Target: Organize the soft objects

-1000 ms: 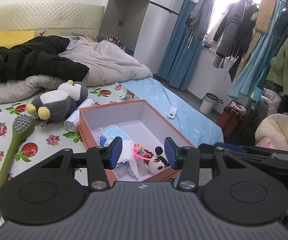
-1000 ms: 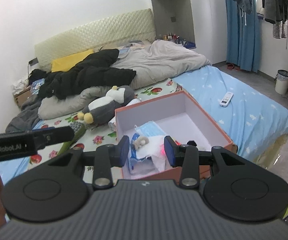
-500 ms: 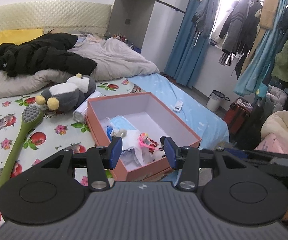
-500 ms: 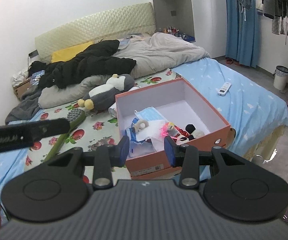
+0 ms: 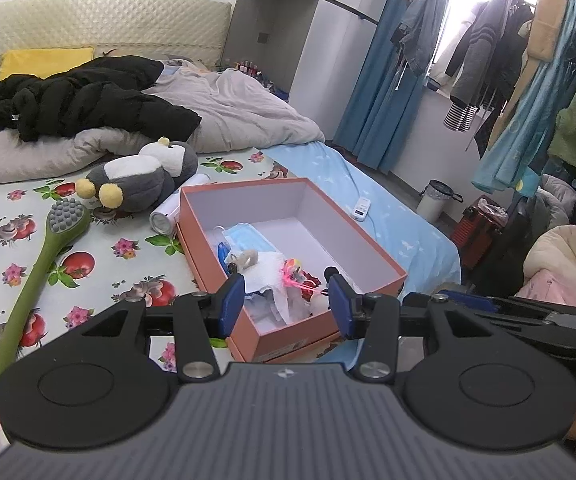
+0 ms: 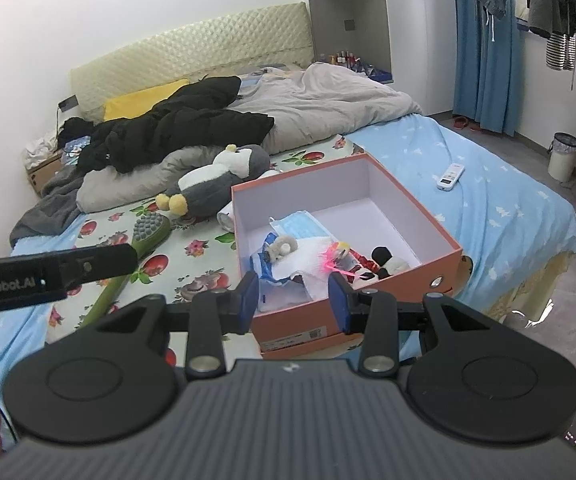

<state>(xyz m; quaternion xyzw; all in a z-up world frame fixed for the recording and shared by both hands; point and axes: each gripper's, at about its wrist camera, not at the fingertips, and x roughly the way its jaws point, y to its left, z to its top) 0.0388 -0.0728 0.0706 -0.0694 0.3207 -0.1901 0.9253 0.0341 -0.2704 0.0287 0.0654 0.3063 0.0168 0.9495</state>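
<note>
Sitting on the bed (image 5: 400, 220) is an orange box (image 5: 316, 332) with its top off. Inside it are a blue mask (image 5: 244, 236), a small panda toy (image 6: 388, 262), a white cloth (image 6: 308, 256) and something pink (image 6: 334, 260). A big penguin toy (image 5: 140, 176) lies just behind the box, beside a green brush (image 5: 44, 256). The left gripper (image 5: 287, 304) and the right gripper (image 6: 293, 300) hang above the near end of the box. Both have their fingers apart, holding nothing.

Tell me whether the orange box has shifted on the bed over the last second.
No. The orange box still sits beside the plush penguin and the white tube; only the cameras pulled back.
</note>
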